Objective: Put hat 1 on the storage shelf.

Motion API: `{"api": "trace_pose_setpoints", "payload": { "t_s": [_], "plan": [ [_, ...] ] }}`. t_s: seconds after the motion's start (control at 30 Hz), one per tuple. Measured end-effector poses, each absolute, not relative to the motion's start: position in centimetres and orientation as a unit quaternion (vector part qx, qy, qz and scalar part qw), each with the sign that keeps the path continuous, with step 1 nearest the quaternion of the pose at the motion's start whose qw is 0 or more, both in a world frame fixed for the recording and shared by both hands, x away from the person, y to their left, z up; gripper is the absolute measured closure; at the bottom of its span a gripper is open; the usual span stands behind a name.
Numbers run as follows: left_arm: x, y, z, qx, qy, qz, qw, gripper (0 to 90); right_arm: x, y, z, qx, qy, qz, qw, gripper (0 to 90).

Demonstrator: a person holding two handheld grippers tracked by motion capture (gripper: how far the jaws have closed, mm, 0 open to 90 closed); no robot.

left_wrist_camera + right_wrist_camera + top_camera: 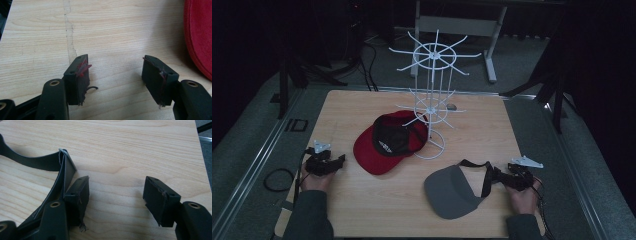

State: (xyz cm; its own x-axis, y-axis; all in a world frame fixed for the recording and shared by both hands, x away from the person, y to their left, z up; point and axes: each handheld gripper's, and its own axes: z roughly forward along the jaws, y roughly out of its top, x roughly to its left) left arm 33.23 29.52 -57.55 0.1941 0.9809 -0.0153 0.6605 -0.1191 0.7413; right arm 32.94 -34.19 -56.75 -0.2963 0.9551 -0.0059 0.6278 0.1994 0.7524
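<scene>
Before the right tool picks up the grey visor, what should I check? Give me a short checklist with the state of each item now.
1. Right tool open: ok, jaws stand wide apart.
2. Strap between the jaws: not ok, it lies outside, beside one jaw; bare table shows in the gap.
3. Visor flat on the table, free of other things: ok.
4. Left tool empty and open: ok.
5. Red cap clear of the visor: ok, they lie apart.
6. Rack hooks free: ok, nothing hangs on them.
</scene>
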Motion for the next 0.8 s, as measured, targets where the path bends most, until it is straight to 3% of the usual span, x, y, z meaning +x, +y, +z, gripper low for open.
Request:
{"api": "trace_pose_setpoints", "payload": {
  "t_s": [0.17, 0.43, 0.8],
  "plan": [
    [33.2, 29.5, -57.5, 0.704, 0.584, 0.252, 0.317, 39.4, 32.9, -34.2, -56.7, 0.538, 0.735, 0.331, 0.246, 36.7],
    [33.1, 29.1, -56.8, 0.729, 0.562, 0.239, 0.309, 54.5, 33.0, -34.2, -56.8, 0.536, 0.737, 0.331, 0.245, 35.1],
    [33.4, 28.6, -53.4, 0.745, 0.516, 0.222, 0.359, 55.7, 33.0, -34.1, -56.8, 0.533, 0.74, 0.331, 0.242, 33.1]
  ]
}}
